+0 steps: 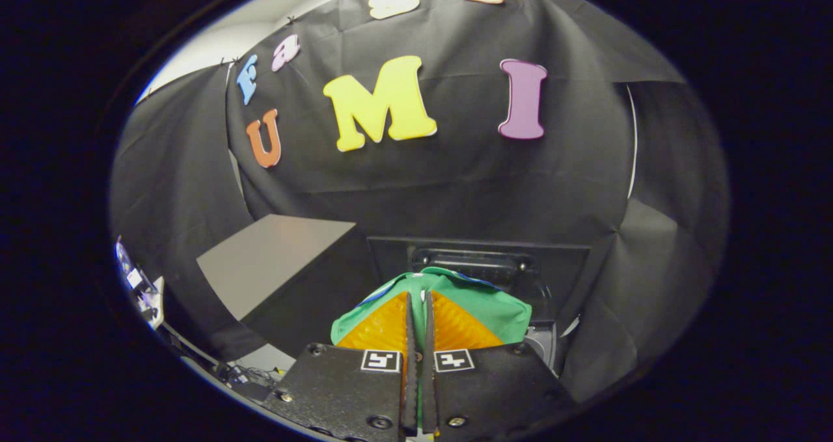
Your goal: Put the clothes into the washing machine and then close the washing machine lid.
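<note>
The gripper (418, 299) has its 2 fingers nearly together, pinching a fold of the green cloth (481, 312), which bunches between and just ahead of them. Beyond the cloth, at 12 o'clock, sits the dark washing machine (481, 263). At 10 o'clock from the fingers stands a grey box (273, 260).

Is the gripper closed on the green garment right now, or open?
Shut on it. The gripper has its two fingers nearly together with a thin strip of the green garment pinched between them, the rest bunched just ahead.
</note>
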`<state>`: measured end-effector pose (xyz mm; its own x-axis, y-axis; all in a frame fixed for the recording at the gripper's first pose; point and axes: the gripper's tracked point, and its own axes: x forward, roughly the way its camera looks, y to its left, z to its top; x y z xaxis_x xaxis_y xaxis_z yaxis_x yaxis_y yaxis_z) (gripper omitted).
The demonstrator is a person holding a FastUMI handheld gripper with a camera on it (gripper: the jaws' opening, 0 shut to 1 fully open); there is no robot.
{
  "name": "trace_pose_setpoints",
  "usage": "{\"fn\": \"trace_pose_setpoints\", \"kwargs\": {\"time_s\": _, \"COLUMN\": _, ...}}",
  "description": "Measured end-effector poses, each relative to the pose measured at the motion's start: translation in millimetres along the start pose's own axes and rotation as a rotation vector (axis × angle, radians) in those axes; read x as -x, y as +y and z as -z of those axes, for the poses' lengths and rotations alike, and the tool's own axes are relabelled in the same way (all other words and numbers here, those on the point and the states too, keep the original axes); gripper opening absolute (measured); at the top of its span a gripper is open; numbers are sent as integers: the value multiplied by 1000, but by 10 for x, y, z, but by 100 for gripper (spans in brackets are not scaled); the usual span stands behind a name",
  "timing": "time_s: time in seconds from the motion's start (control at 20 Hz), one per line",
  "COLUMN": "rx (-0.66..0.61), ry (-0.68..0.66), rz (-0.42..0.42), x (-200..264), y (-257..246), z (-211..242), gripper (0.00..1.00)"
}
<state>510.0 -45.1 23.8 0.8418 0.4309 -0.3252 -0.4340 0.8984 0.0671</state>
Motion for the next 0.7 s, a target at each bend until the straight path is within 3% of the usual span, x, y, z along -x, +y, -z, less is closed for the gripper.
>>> {"fn": "trace_pose_setpoints", "kwargs": {"time_s": 0.45, "rx": 40, "ry": 183, "rz": 46, "x": -737, "y": -141, "z": 945, "gripper": 6}}
{"fn": "trace_pose_setpoints", "kwargs": {"time_s": 0.7, "rx": 15, "ry": 264, "rz": 59, "x": -967, "y": -149, "z": 1229, "gripper": 6}}
